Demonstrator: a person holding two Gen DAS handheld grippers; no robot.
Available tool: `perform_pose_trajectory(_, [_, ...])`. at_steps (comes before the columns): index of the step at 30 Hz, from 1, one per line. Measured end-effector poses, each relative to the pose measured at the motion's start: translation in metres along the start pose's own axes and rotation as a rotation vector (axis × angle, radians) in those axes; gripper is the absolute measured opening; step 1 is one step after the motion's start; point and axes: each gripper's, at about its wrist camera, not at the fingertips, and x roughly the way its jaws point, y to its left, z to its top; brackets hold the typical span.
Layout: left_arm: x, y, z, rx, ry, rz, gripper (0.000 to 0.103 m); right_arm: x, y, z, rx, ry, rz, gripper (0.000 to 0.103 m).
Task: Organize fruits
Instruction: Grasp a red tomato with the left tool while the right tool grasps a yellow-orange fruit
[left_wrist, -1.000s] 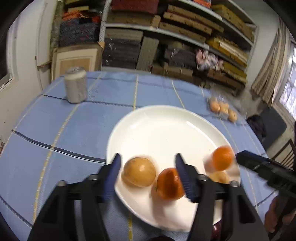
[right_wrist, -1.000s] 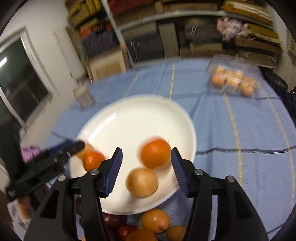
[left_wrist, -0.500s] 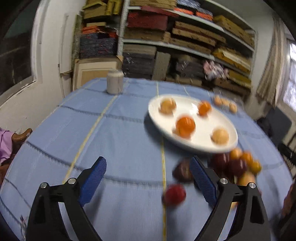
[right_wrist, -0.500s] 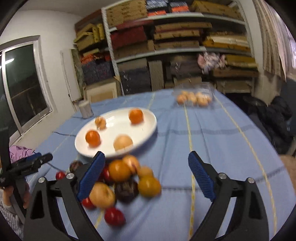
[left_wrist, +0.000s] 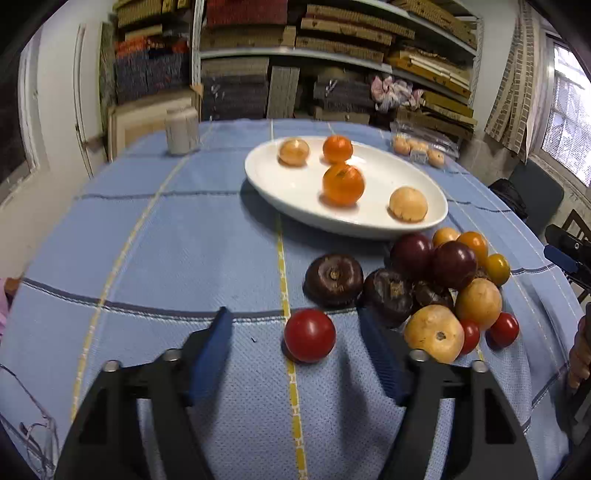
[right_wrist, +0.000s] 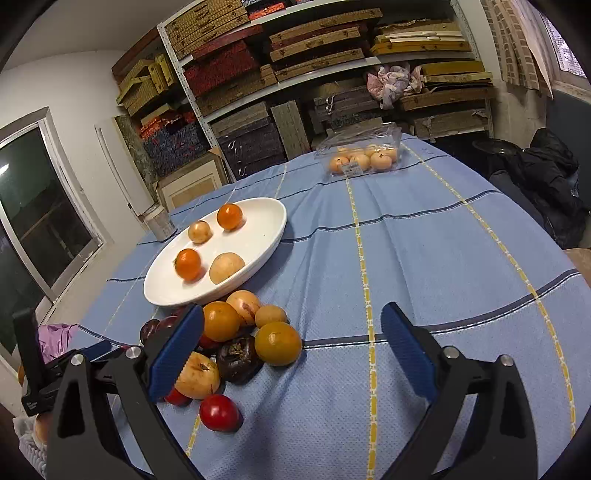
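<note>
**Loose fruit heaped beside an oval plate, both grippers empty**

The white oval ceramic plate (left_wrist: 295, 192) ran its long axis from 10 o'clock to 4 o'clock in the left wrist view, and from 7 o'clock to 1 o'clock in the right wrist view. It sat on the blue checked tablecloth (left_wrist: 166, 258) and held four fruits: two glossy orange round fruits (left_wrist: 342, 184) and two pale tan ones (left_wrist: 408, 204), all apart from each other.

At the plate's near rim, toward 5 o'clock in the left view, lay the heap of loose fruit (left_wrist: 443, 280): dark maroon, flattened round ones with stem scars facing up and toward the camera, yellow-orange ones, tan ones and small red ones, packed touching.

A single small shiny red round fruit (left_wrist: 309, 335) lay apart from the heap, between the blue pads of the left gripper (left_wrist: 295, 349), nearer the right-hand pad. The jaws had just been closing, yet neither pad touched it. The right gripper (right_wrist: 291, 350) stood wide, its jaws having just been opening, with nothing gripped; its left-hand pad covered part of the heap, and a yellow-orange fruit (right_wrist: 277, 343) lay between the pads.

At 12 o'clock in the right view, a clear plastic clamshell box (right_wrist: 360, 157) held pale orange fruits, blurred in the left view. A grey cylindrical can (left_wrist: 181, 129) stood beyond the plate at 11 o'clock, half hidden by it in the right view.
</note>
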Motion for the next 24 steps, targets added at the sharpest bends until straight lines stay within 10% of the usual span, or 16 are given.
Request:
perform_pose_trajectory(8, [0.010,-0.011,0.000,0.044,0.047,-0.028,0.058,0.004,0.006,-0.001,-0.023,0.026,-0.008,0.095])
perform_pose_trajectory(13, [0.018,-0.013,0.000,0.044,0.083,-0.073,0.032,0.010,0.012,-0.004,-0.065,0.049,-0.028,0.094])
perform_pose_trajectory(17, [0.016,-0.008,0.001,0.017,0.073,-0.082,0.030,0.015,0.016,-0.008,-0.096,0.079,-0.034,0.094])
perform_pose_trajectory(24, [0.010,-0.002,0.003,-0.013,0.040,-0.082,0.030,0.033,0.037,-0.022,-0.239,0.175,-0.054,0.066])
